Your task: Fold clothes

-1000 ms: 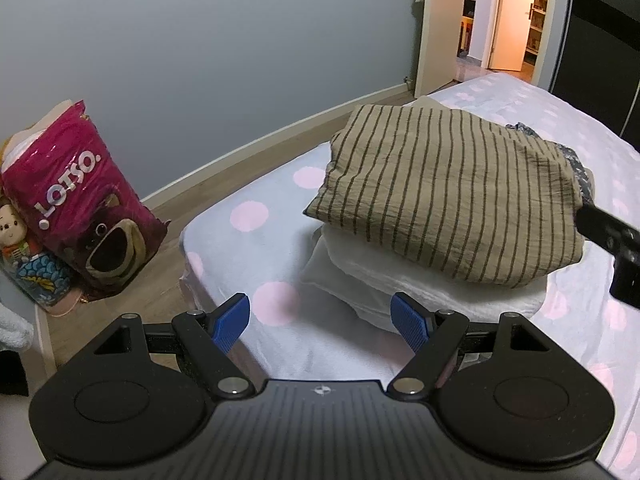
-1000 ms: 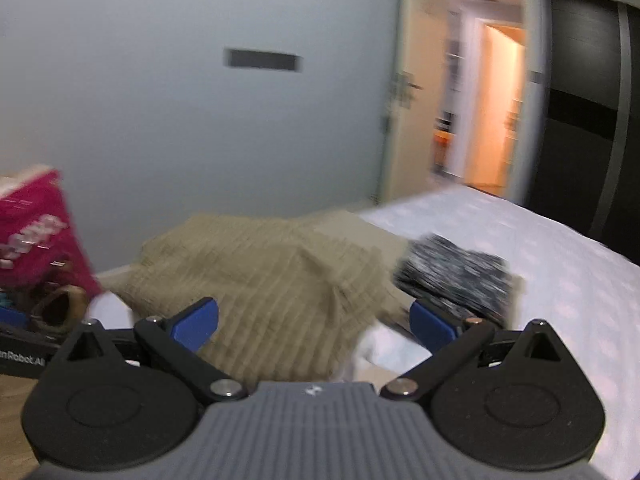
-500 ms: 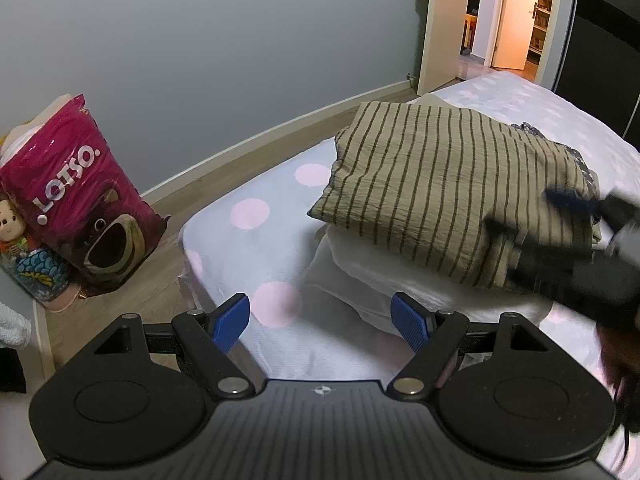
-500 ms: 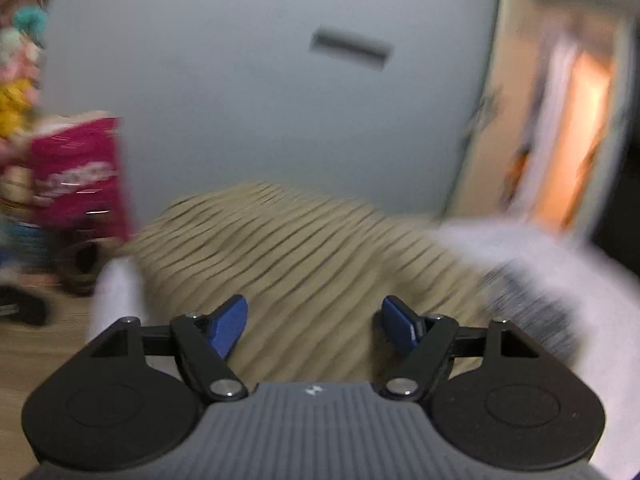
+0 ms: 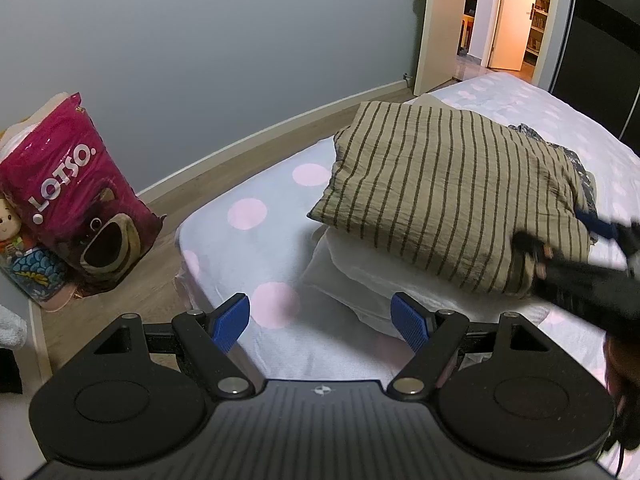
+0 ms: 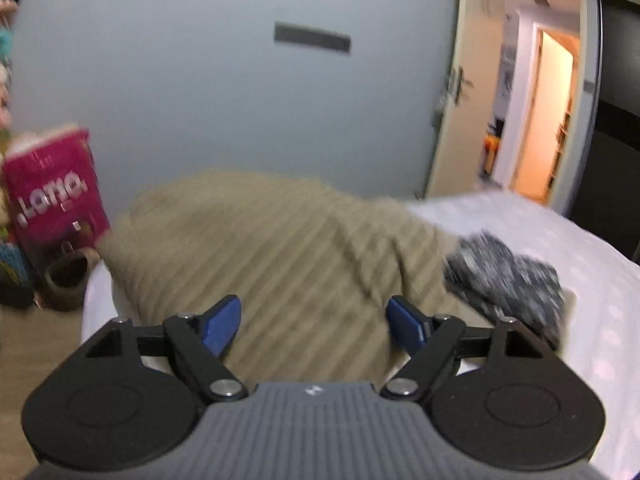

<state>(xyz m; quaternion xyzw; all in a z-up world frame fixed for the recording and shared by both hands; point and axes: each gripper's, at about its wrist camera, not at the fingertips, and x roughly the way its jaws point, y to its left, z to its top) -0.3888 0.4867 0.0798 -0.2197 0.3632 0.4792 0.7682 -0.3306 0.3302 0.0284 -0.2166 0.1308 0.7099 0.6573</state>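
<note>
**Reaching in: right tool arrives at the striped garment**

Sweeping in from the right edge of the left wrist view, the right tool (image 5: 560, 240), absent there a second ago, now meets the near corner of the striped garment (image 5: 448, 196). The garment lies folded atop a white stack (image 5: 400, 284) on the bed (image 5: 256, 248). Both it and the left tool (image 5: 320, 322) are spread, gripping nothing. Whether it is being tidied or lifted is unclear.

Right wrist view blurred throughout. Right hand-held gripper (image 5: 560, 236) smeared, cut by right edge. White fabric (image 5: 384, 280) mostly hidden under striped garment (image 5: 448, 192).
</note>
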